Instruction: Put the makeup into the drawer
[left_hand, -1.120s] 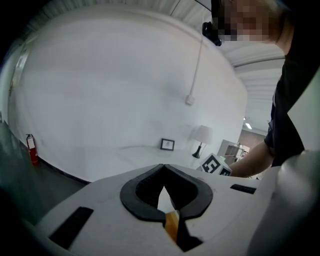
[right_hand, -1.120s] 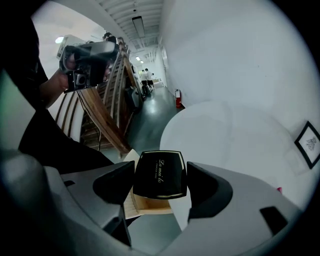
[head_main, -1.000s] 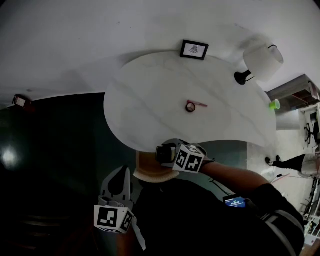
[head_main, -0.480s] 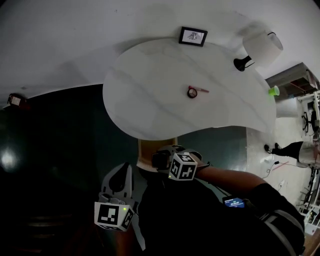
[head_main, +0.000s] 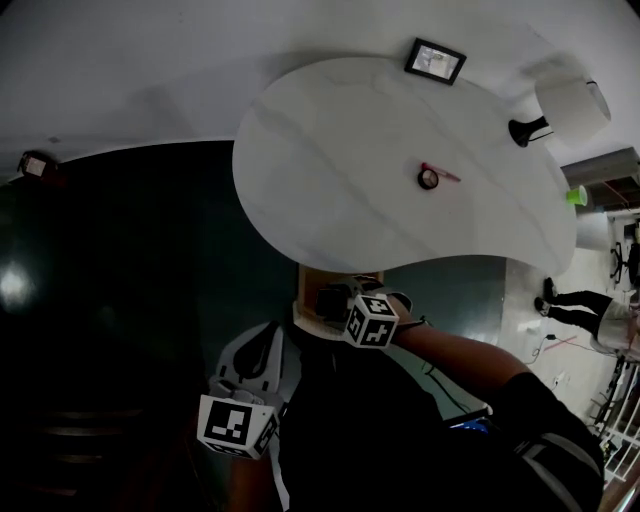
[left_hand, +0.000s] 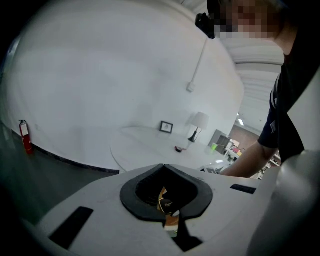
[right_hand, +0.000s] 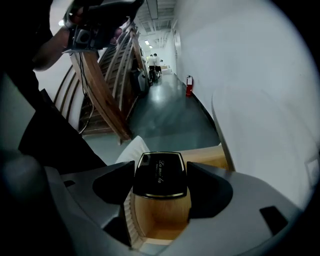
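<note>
Makeup compact (right_hand: 159, 172) clamped in right gripper (right_hand: 161, 186) jaws, poised over open wooden drawer (right_hand: 160, 220); not yet released. Left gripper (left_hand: 163, 167) jaws together, apparently idle. Placement judged outstanding.

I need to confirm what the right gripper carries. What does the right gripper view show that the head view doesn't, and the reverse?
Only the right gripper view: the glossy black, gold-trimmed compact case clamped in the right gripper, a wooden staircase, a red fire extinguisher. Only the head view: the left gripper, a black picture frame, a white table lamp, a small pink-handled item. Both: that gripper, the open light wooden drawer, the white tabletop.
</note>
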